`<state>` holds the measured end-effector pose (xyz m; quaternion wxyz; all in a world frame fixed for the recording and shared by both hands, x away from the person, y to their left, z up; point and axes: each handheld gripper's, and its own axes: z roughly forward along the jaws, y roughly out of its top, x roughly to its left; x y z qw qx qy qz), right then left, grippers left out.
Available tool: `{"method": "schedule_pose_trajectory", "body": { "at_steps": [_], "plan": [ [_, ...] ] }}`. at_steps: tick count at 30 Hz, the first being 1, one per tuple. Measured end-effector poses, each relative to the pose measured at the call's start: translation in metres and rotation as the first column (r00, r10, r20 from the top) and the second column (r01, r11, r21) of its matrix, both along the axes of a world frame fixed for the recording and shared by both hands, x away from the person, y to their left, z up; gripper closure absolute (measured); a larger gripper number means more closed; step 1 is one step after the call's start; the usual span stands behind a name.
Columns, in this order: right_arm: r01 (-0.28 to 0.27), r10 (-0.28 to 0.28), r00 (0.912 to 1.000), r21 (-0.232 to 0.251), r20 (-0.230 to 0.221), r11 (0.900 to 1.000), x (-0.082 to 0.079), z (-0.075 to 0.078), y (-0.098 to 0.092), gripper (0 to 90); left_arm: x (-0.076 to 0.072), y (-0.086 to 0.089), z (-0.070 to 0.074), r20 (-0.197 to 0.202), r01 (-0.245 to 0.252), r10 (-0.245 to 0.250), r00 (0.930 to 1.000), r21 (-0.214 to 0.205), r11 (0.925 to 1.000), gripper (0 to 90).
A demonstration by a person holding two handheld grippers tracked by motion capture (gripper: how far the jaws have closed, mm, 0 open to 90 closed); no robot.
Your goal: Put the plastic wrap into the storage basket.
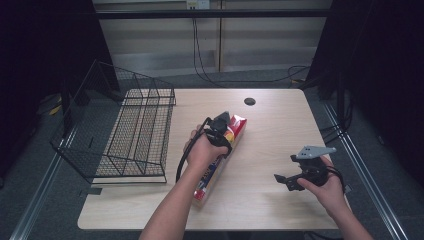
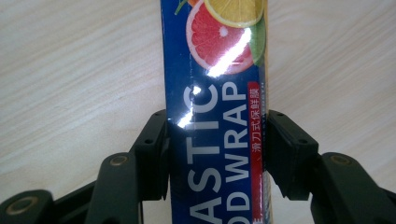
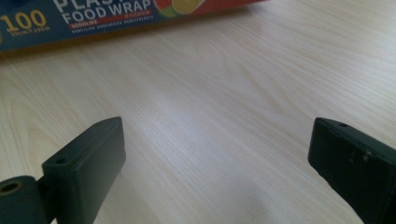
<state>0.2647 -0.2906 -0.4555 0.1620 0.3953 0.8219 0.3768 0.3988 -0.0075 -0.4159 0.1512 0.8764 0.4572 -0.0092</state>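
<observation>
A long blue and red plastic food wrap box [image 1: 236, 126] lies on the wooden table [image 1: 280, 135], running from the centre toward the front edge. My left gripper [image 1: 220, 131] is shut on it, and in the left gripper view both black jaws press the sides of the box [image 2: 215, 93] across the "PLASTIC FOOD WRAP" lettering. To the right, my right gripper [image 1: 282, 181] hovers open just above bare wood, with nothing between its jaws [image 3: 217, 163]. The box [image 3: 107, 16] lies along the top edge of the right gripper view.
A black wire basket [image 1: 135, 135] stands at the table's left side, its tall mesh back leaning outward past the edge. A dark round hole [image 1: 249, 101] sits near the far edge of the table. Cables run along the floor behind.
</observation>
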Motion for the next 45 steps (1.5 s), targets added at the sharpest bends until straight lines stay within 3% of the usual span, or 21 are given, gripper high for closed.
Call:
{"method": "schedule_pose_trajectory", "body": {
  "at_steps": [5,15,19,45],
  "plan": [
    [0.002,-0.002,1.0000,0.006,0.003,1.0000,0.000,0.001,-0.001,3.9,0.002,0.007,0.019,-0.029,0.004,-0.006,0.9996,-0.043,0.9991,46.6],
    [-0.006,0.005,0.9999,0.011,0.015,0.9999,0.000,0.002,0.000,3.6,0.005,0.019,0.041,-0.025,-0.003,0.001,0.9997,-0.045,0.9990,46.5],
    [0.000,0.000,0.9999,0.013,0.015,0.9999,0.000,0.003,-0.001,3.6,0.008,0.028,0.052,-0.021,-0.045,0.044,0.9988,-0.048,0.9978,46.5],
    [-0.024,0.024,0.9997,0.037,0.007,0.9990,0.000,0.002,0.000,1.6,0.019,0.054,0.085,-0.030,-0.126,0.125,0.9917,-0.020,0.9919,46.4]
  ]
}}
